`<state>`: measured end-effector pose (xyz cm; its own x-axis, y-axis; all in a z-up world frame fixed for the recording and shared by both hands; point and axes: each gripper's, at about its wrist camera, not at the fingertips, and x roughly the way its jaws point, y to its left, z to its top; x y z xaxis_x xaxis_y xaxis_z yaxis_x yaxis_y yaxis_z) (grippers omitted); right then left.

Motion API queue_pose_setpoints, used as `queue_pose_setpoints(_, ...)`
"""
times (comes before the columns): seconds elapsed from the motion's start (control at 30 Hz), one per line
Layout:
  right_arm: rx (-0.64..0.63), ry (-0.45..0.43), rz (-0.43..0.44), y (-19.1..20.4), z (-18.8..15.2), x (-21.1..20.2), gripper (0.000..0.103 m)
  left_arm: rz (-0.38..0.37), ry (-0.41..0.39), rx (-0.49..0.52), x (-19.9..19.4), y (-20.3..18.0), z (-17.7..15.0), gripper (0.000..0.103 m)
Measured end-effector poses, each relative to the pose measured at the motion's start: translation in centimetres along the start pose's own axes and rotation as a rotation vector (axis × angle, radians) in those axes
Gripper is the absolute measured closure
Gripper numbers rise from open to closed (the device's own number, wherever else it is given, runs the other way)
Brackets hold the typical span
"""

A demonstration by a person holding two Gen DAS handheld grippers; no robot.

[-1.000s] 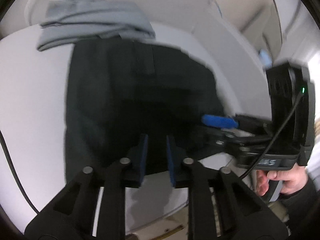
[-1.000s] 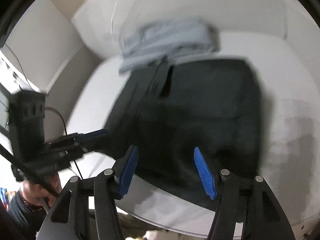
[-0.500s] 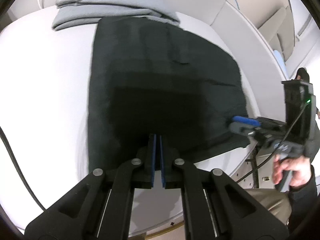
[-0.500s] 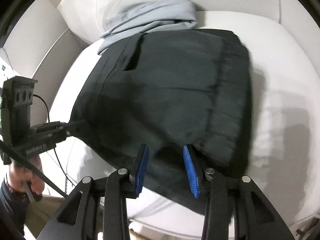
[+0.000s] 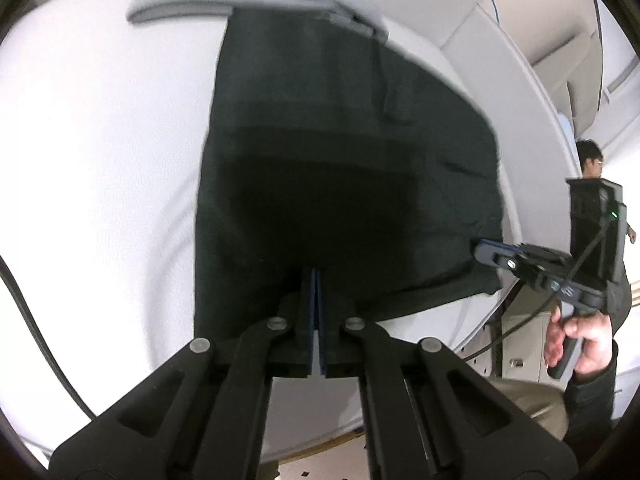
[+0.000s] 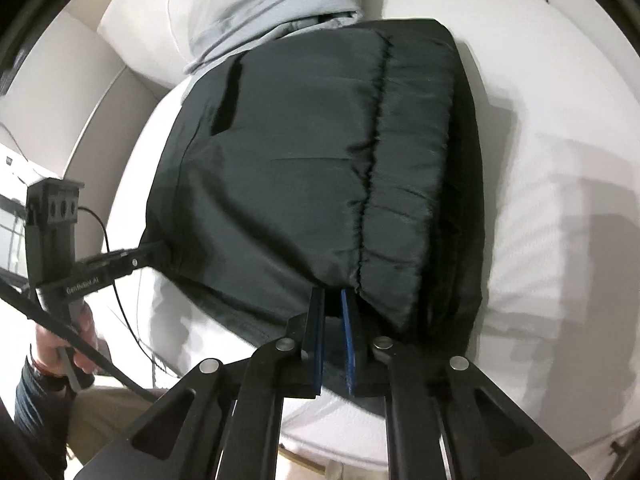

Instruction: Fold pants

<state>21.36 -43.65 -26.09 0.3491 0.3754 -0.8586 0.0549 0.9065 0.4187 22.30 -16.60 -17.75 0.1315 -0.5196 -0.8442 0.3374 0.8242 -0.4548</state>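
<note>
Your left claw [image 5: 316,280] is pressed together at the near hem of the black pants [image 5: 340,168], its blue pads flat against each other with no gap. The tips sit right on the cloth's edge, so they seem to be pinching it, though the fabric is too dark there to make out the fold between them. From the right camera the same claw [image 6: 156,246] reaches in level from the left and meets the pants' left edge.

The pants lie folded into a rough rectangle on the white cushion [image 5: 100,140], far edge touching a rumpled grey garment [image 5: 240,0] at the back. They look thin, soft and a little glossy, so expect them to be light, limp and somewhat slippery. They'll sag and slide, not hold a shape. A gathered seam [image 6: 372,160] runs from far to near; that bunched line is thicker and should give a surer bite than a single smooth layer.

Your right claw [image 6: 332,304] has just been closing. Its pads now stand narrow but still parted, set against the near edge just left of that seam, with cloth between and over the tips. Whether the pads are already pressing on it I cannot tell. The layers there overhang the cushion's front slightly, so take all of them together.
</note>
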Motion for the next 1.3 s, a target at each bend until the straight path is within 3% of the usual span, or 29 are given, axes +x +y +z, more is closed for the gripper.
queue_pose_setpoints(0.1, -0.029, -0.130, 0.053, 1.9, 1.4, -4.2, 0.080, -0.041, -0.105, 0.023, -3.1, -1.7, 2.2, 0.102)
queue_pose_setpoints(0.13, -0.050, -0.166, 0.041, 2.6, 2.1, -5.1, 0.077, -0.033, -0.126, 0.049, -3.5, -2.3, 3.0, 0.102)
queue_pose_setpoints(0.2, -0.108, -0.230, -0.020, 4.1, 4.1, -6.1, 0.062, 0.019, -0.166, 0.105, -3.9, -3.7, 5.5, 0.102)
queue_pose_setpoints(0.37, -0.101, -0.215, -0.070, 5.1, 8.8, -2.4, 0.060, 0.008, -0.160, 0.114, -0.3, -5.7, 10.7, 0.102)
queue_pose_setpoints(0.57, -0.058, -0.171, -0.130, 3.7, 12.2, 4.1, 0.060, 0.071, -0.087, 0.111, 7.0, -5.8, 13.3, 0.102)
queue_pose_setpoints(0.7, -0.046, -0.128, -0.144, 1.3, 12.7, 7.4, 0.062, 0.055, -0.074, 0.088, 9.5, -4.1, 13.5, 0.103)
queue_pose_setpoints(0.8, -0.050, -0.133, -0.121, 0.6, 12.7, 6.9, 0.062, 0.019, -0.056, 0.066, 9.2, -3.7, 14.1, 0.103)
queue_pose_setpoints(1.03, -0.024, -0.155, -0.115, -0.5, 10.4, 2.1, 0.062, 0.097, -0.121, 0.078, 6.6, -1.3, 12.6, 0.103)
queue_pose_setpoints(1.13, 0.017, -0.148, -0.096, -1.3, 10.2, 2.6, 0.062, 0.102, -0.136, 0.040, 6.8, 0.2, 11.5, 0.103)
queue_pose_setpoints(1.3, -0.018, -0.129, -0.150, -0.6, 10.1, 3.6, 0.062, 0.145, -0.127, 0.042, 6.8, 0.1, 11.1, 0.103)
